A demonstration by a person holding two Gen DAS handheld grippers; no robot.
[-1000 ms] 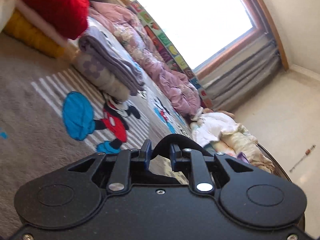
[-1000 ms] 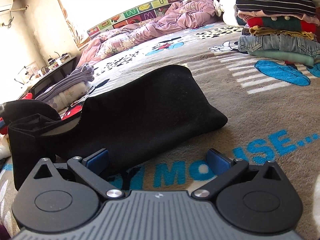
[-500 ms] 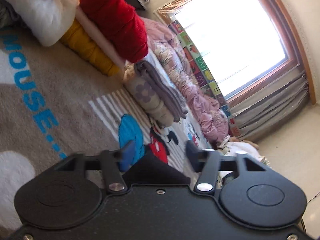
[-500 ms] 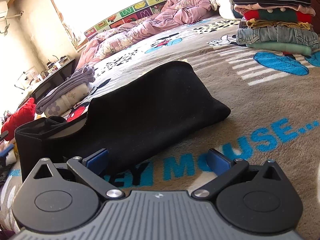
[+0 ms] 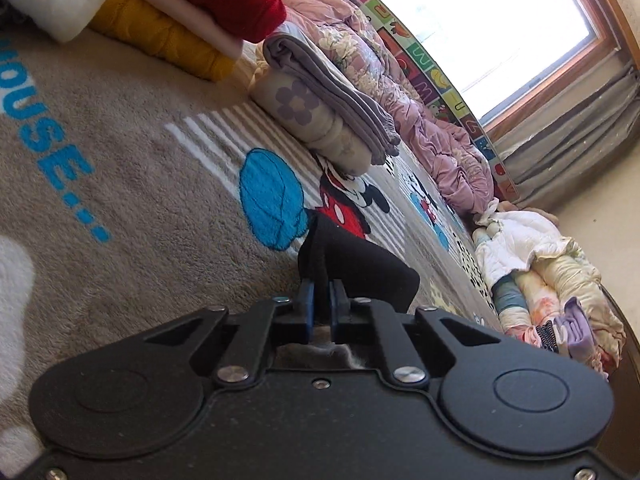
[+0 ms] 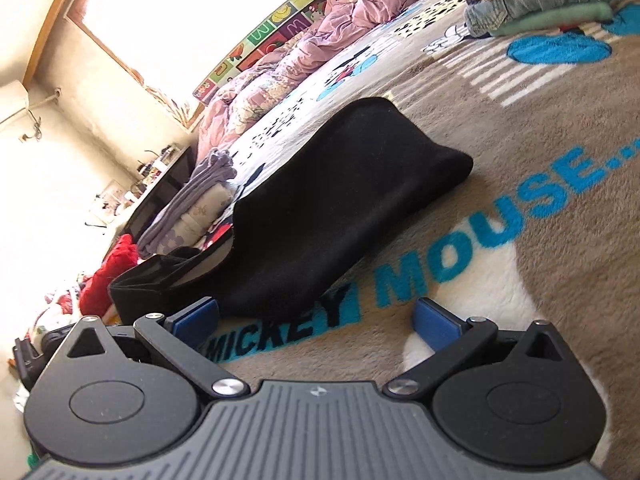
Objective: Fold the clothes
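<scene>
- Left wrist view: left hand-held gripper (image 5: 319, 300), blue pads drawn together and clamped on a thick hem or band of the black garment (image 5: 352, 264); the pinched edge stands up off the blanket, a hold that would suit carrying that end over for a fold.
- Same view, surface: grey Mickey Mouse blanket (image 5: 132, 184) on a bed, carrying the garment near its printed blue balloon; folded lilac-and-cream bedding (image 5: 320, 120) farther back; red and yellow bundles (image 5: 180, 12) toward the far left edge.
- Same view, room: crumpled pink quilt (image 5: 432, 128) along the alphabet-print border under a bright window.
- Right wrist view: right hand-held gripper (image 6: 316, 318), pads wide apart, holding nothing, low over the "MICKEY MOUSE" lettering just short of the garment's near edge.
- Same view, task item: black garment (image 6: 340, 200) lying long, apparently doubled, mid-blanket, its banded end raised at left.
- Same view, room: stack of folded clothes (image 6: 540, 4) at the far right corner.
</scene>
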